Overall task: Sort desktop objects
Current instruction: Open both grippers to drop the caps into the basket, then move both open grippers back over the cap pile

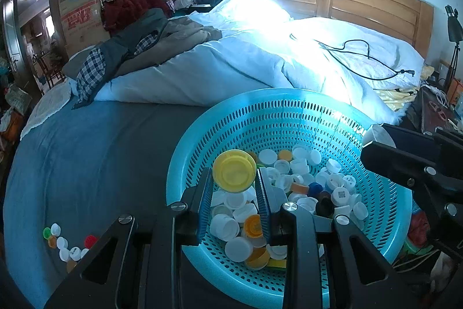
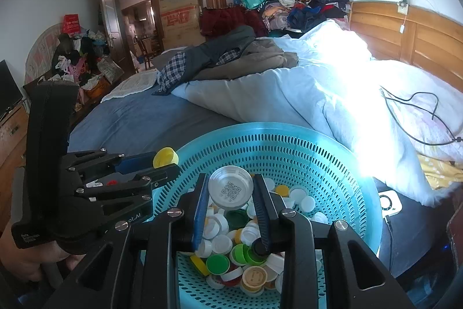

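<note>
Left claw (image 1: 234, 181) is gripping a yellow cap (image 1: 234, 170); right claw (image 2: 231, 193) is gripping a QR-coded white cap (image 2: 230, 187), both above the teal basket (image 2: 332, 164), lower centre.

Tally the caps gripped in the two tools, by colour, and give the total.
In the left tool, yellow cap: 1
In the right tool, silver-white cap with a printed code: 1
Total: 2
</note>
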Action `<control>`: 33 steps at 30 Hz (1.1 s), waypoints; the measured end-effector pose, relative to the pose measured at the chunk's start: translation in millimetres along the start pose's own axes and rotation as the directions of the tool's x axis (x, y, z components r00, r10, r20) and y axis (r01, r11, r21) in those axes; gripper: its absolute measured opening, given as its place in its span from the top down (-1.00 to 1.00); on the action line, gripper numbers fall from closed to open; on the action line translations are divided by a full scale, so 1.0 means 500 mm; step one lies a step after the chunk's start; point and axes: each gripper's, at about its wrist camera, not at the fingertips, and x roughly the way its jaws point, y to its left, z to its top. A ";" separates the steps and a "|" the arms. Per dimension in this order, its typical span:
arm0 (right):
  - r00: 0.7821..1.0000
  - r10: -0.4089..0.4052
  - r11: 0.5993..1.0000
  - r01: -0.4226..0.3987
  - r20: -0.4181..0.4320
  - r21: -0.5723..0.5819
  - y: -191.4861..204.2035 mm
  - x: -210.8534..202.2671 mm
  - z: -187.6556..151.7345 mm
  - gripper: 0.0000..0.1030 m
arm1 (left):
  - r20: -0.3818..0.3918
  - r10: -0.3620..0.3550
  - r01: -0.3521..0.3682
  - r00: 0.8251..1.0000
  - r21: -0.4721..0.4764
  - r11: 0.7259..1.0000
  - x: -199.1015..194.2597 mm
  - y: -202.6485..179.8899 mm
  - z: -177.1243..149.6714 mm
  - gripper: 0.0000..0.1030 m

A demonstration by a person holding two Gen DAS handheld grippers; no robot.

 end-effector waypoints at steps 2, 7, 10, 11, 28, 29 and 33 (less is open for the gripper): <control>1.000 -0.010 1.000 0.010 -0.002 -0.003 0.001 0.002 -0.002 0.21 | -0.001 -0.001 0.001 1.000 -0.002 1.000 0.001 0.000 -0.002 0.39; 0.999 -0.026 1.000 0.026 0.035 0.002 0.000 -0.012 -0.001 -0.58 | 0.023 0.014 -0.014 1.000 -0.007 1.000 -0.009 0.007 -0.010 -0.12; 0.999 -0.025 1.000 0.025 0.036 -0.003 0.009 -0.012 0.001 -0.58 | 0.023 0.021 -0.020 1.000 -0.019 1.000 -0.013 0.018 -0.013 -0.21; 0.999 -0.023 1.000 0.023 0.037 -0.005 0.012 -0.012 0.004 -0.58 | 0.026 0.023 -0.023 0.999 -0.025 0.999 -0.015 0.024 -0.015 -0.24; 0.970 0.239 0.941 -0.242 -0.041 -0.235 0.328 0.038 -0.062 -0.91 | -0.118 0.322 -0.343 0.939 -0.310 0.887 -0.081 0.453 -0.296 -0.39; 0.964 0.258 0.930 -0.266 -0.067 -0.255 0.358 0.057 -0.080 -0.96 | -0.154 0.345 -0.377 0.926 -0.342 0.861 -0.081 0.498 -0.329 -0.39; 0.939 0.286 0.890 -0.334 -0.190 -0.311 0.454 0.160 -0.148 -0.98 | -0.278 0.416 -0.500 0.866 -0.452 0.739 -0.085 0.665 -0.442 -0.39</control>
